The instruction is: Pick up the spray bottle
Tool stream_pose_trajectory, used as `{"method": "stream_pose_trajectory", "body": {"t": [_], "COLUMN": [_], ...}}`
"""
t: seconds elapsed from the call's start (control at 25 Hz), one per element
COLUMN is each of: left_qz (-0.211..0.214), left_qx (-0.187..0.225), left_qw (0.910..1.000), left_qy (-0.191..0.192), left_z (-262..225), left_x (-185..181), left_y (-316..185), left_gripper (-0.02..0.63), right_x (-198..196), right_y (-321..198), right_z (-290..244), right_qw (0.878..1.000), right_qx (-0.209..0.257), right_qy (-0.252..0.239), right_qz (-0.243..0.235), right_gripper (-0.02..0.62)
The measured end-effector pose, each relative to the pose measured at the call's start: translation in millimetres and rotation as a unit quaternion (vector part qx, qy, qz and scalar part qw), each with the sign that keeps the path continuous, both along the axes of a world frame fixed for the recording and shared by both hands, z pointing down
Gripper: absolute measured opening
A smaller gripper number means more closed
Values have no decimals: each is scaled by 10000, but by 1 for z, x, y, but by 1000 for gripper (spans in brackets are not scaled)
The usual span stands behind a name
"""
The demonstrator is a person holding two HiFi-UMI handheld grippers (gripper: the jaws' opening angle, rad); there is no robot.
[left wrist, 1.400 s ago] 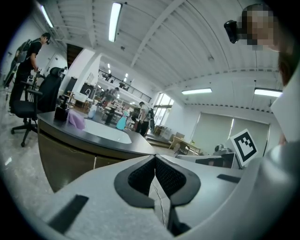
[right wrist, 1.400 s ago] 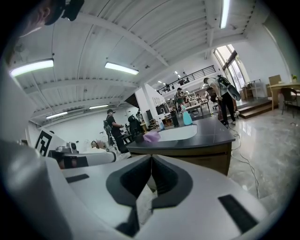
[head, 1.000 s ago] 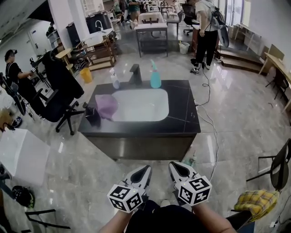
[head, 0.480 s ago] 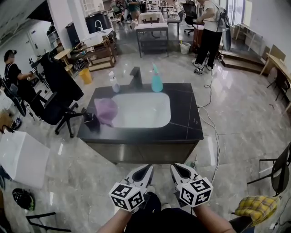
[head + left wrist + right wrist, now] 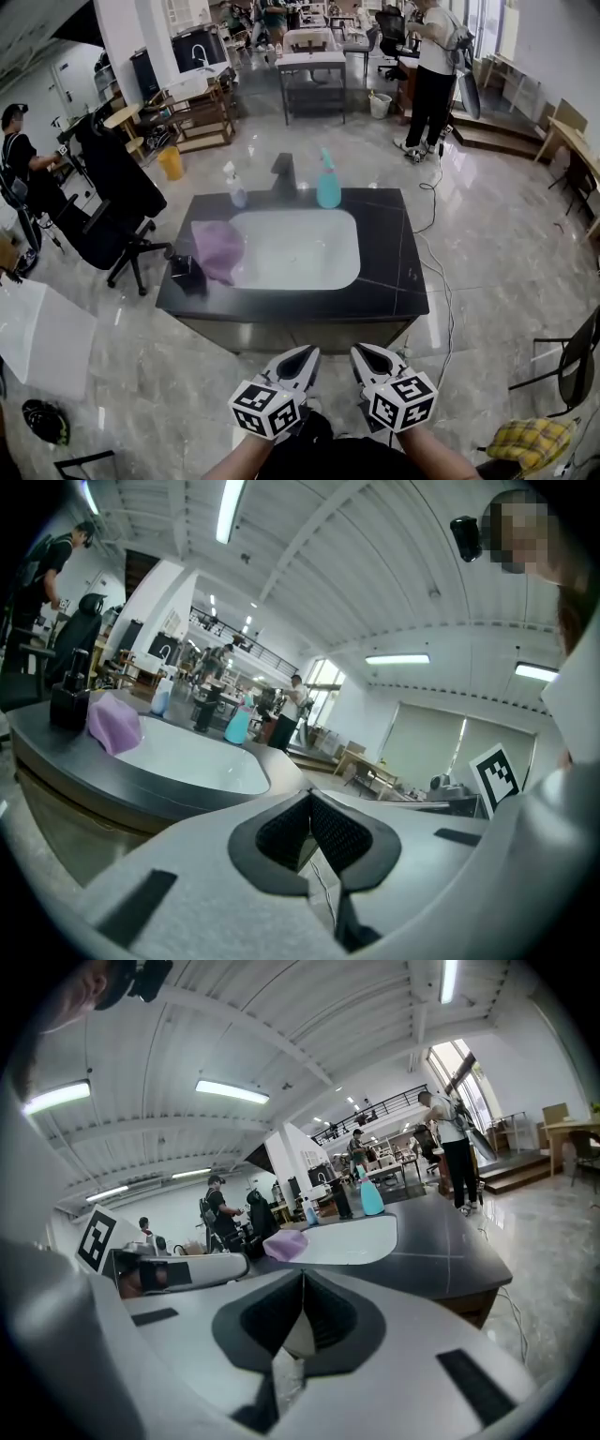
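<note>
A teal spray bottle [image 5: 327,184] stands at the far edge of the dark counter [image 5: 398,272], right of the black faucet [image 5: 284,174]. A smaller clear spray bottle [image 5: 234,187] stands left of the faucet. Both of my grippers hover low in front of the counter, well short of the bottles. My left gripper [image 5: 302,354] and right gripper [image 5: 362,352] are shut with nothing between their jaws. The left gripper view shows the teal bottle [image 5: 237,726] far off beyond the white basin [image 5: 187,761]. In the right gripper view the teal bottle [image 5: 372,1198] is also distant.
A purple cloth [image 5: 217,248] lies over the basin's left rim, next to a black object [image 5: 187,273]. A black office chair [image 5: 111,202] stands left of the counter. A cable [image 5: 437,272] runs along the floor on the right. A person [image 5: 434,70] stands far behind.
The counter has come nearer and sits lower in the head view. Both grippers have moved forward toward it, still shut and side by side.
</note>
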State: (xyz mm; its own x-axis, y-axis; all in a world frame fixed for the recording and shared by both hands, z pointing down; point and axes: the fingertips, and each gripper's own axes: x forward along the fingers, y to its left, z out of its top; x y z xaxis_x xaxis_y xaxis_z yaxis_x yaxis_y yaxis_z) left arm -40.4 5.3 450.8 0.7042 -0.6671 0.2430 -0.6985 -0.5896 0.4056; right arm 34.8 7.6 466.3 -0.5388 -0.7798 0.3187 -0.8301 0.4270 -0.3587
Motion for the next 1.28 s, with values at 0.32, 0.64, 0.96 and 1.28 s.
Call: {"method": "stream_pose_trajectory", "body": {"t": [0.32,0.64,0.96,1.28], "left_qz": [99,304,511,610], "left_qx": [-71,-119,-55,6], "left_qw": [9999,9995,9987,9981], "left_qy": [22,-6,-58,-64], "left_z": [3,7,9,8], "left_x": [-18,-39,-57,-49], "left_y": [-48,-85,-118,-145], "left_gripper": [6,6,6,6], "right_x": [-18,-45,-65,-63], "right_y": [-46,-84,-120,-149], "right_z": [2,6,4,2], "right_qw": [9999,9998,9997,9996], "right_qx": [-73,-134,-83,-57], "right_qy": [37,81,104,160], "right_qz": [67,105,214,240], "right_gripper": [8,8,8,8]}}
